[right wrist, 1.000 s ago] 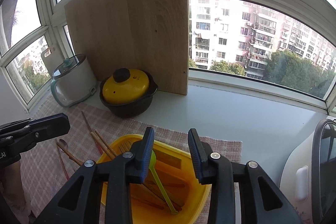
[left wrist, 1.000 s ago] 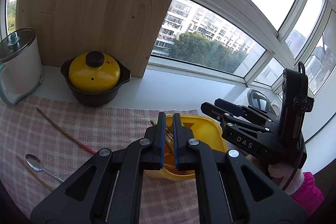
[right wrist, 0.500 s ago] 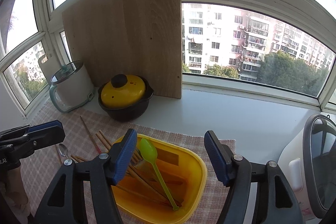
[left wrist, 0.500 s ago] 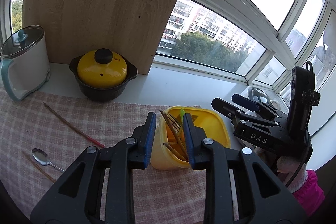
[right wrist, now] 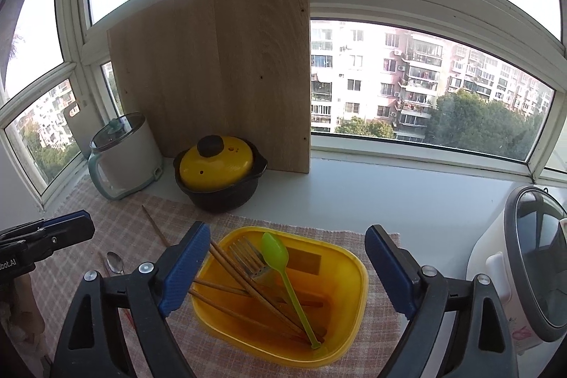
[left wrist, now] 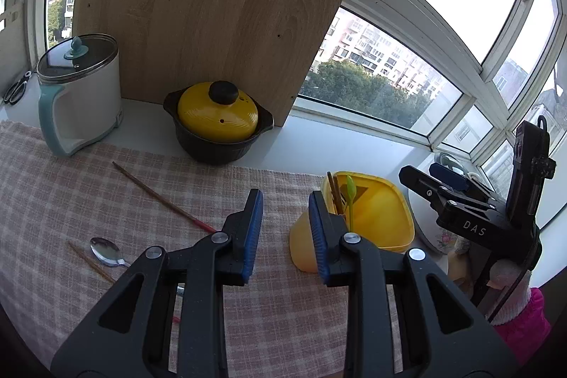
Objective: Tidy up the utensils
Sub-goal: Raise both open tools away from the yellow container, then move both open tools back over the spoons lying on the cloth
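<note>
A yellow tub (right wrist: 349,303) (left wrist: 382,218) on the checked cloth holds a green spoon (right wrist: 280,263), a fork (right wrist: 248,257) and several wooden chopsticks (right wrist: 241,275). My right gripper (right wrist: 285,266) is wide open and empty, its jaws either side of the tub. My left gripper (left wrist: 285,231) is open and empty, just left of the tub. On the cloth to the left lie a metal spoon (left wrist: 104,250) (right wrist: 115,261), a red-tipped chopstick (left wrist: 163,199) and another chopstick (left wrist: 90,261).
A black pot with a yellow lid (left wrist: 218,126) and a white kettle (left wrist: 79,98) stand at the back before a wooden board (left wrist: 212,13). A white appliance (right wrist: 528,264) stands right of the tub. Scissors (left wrist: 14,89) lie at far left.
My left gripper opened, let go of the chopsticks into the tub and pulled back to the left. My right gripper opened wider and drew back from the tub.
</note>
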Demonstrator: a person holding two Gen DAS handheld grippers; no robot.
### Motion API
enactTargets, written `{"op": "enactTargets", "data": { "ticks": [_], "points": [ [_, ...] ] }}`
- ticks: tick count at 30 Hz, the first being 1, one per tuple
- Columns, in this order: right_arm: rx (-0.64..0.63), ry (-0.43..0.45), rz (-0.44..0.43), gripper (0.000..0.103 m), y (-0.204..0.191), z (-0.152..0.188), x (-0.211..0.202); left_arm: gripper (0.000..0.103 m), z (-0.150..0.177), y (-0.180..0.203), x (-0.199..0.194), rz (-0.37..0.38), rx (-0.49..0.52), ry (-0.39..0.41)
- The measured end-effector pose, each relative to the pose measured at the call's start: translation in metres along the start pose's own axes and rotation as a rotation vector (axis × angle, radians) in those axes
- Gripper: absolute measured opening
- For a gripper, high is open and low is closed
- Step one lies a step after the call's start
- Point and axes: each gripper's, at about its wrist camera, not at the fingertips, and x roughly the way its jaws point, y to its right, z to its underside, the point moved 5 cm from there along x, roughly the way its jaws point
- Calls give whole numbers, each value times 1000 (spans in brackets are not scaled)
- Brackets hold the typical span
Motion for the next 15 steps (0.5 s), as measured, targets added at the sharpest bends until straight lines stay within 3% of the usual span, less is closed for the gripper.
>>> {"op": "enactTargets", "data": {
  "ticks": [2, 4, 15],
  "points": [
    [0, 1, -1, 92, -7, 1, -2, 43, 2, -12, -6, -18, -9, 24],
    [-5, -1, -2, 92, -15, 2, -3, 48, 4, -24, -12, -46, -13, 40],
    [-54, -21, -26, 93, -74, 9, -7, 48, 26, -93, -36, -165, -55, 15]
  ]
}}
